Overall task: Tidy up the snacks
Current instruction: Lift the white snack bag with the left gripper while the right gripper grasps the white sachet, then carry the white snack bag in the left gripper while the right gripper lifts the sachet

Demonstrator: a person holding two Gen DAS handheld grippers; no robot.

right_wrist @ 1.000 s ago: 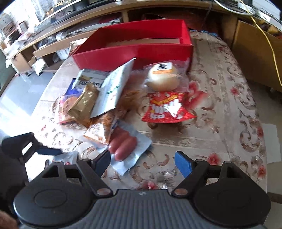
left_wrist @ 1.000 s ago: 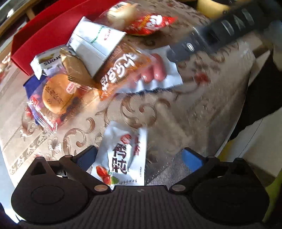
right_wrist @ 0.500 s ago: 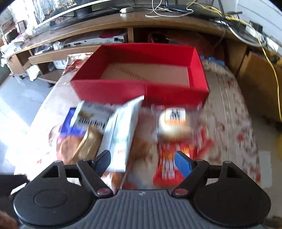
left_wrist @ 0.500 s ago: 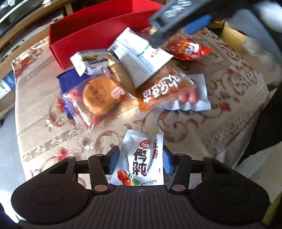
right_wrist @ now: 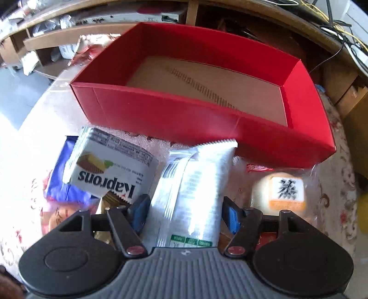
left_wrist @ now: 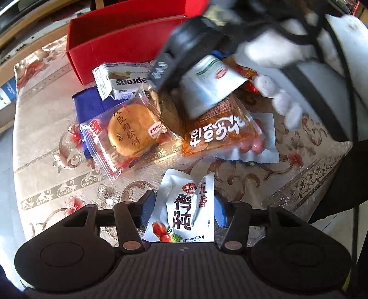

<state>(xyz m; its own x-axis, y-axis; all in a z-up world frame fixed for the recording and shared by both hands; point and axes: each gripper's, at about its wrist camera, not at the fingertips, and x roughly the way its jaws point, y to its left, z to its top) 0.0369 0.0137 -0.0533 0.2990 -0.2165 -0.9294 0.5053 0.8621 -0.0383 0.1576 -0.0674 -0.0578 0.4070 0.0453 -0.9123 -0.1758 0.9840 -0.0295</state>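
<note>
A white duck-snack packet (left_wrist: 184, 207) with red and dark print sits between the blue pads of my left gripper (left_wrist: 184, 209). The pads touch both its edges while the jaws ease open slightly. My right gripper (right_wrist: 185, 214) straddles a long white packet (right_wrist: 195, 181) on top of the snack pile. Its jaws are closing, and the pads stand at the packet's edges without clearly pressing. The red box (right_wrist: 184, 115) lies just beyond the pile, showing only its brown floor. In the left wrist view a white-gloved hand (left_wrist: 276, 96) holds the right gripper over the pile.
The pile holds a Kaprons wafer pack (right_wrist: 110, 170), a blue packet (left_wrist: 92, 105), a round cake in clear wrap (left_wrist: 133, 133), an orange packet (left_wrist: 218, 135), sausages (left_wrist: 257, 147) and a steamed cake (right_wrist: 280, 191). Wooden shelves (right_wrist: 188, 13) with cables stand behind the patterned tablecloth (left_wrist: 57, 161).
My left gripper's jaws came in from wide open onto the duck-snack packet. My right gripper travelled from the sausages across the pile toward the red box, and its jaws narrowed around the long white packet.
</note>
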